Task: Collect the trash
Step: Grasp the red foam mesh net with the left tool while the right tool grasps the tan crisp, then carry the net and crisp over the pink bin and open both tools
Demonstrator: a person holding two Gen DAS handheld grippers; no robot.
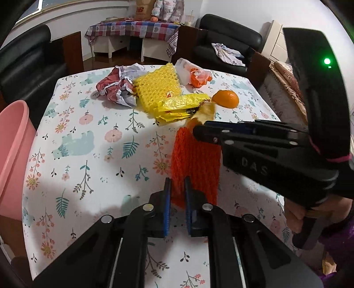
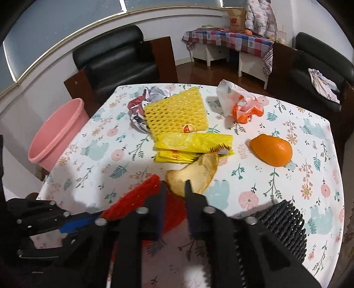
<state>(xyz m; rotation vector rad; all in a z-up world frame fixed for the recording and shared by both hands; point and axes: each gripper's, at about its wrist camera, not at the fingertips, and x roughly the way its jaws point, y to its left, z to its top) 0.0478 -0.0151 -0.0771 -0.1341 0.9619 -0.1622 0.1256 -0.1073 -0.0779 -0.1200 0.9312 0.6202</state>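
Left gripper [image 1: 177, 192] clamps orange foam net [image 1: 195, 164]; right gripper [image 2: 176, 188] pinches peel [image 2: 194, 175]; pink bin [image 2: 56, 130] far-left of net.

Background stuff here: the table wears a white floral tablecloth [image 1: 88, 133] with little teal bears on it. In the right wrist view there's a black leather armchair [image 2: 115, 57] at 11 o'clock behind the table, under a long curved window [image 2: 55, 24]. A second black armchair [image 2: 318, 66] sits at 2 o'clock with a crumpled patterned cloth [image 2: 323, 85] on its seat. At 1 o'clock a white side table with a checked cover [image 2: 230, 41] holds a brown paper bag [image 2: 236, 21] and a pale puffy jacket [image 2: 261, 17]. Dark wooden floor [image 2: 199, 71] in between
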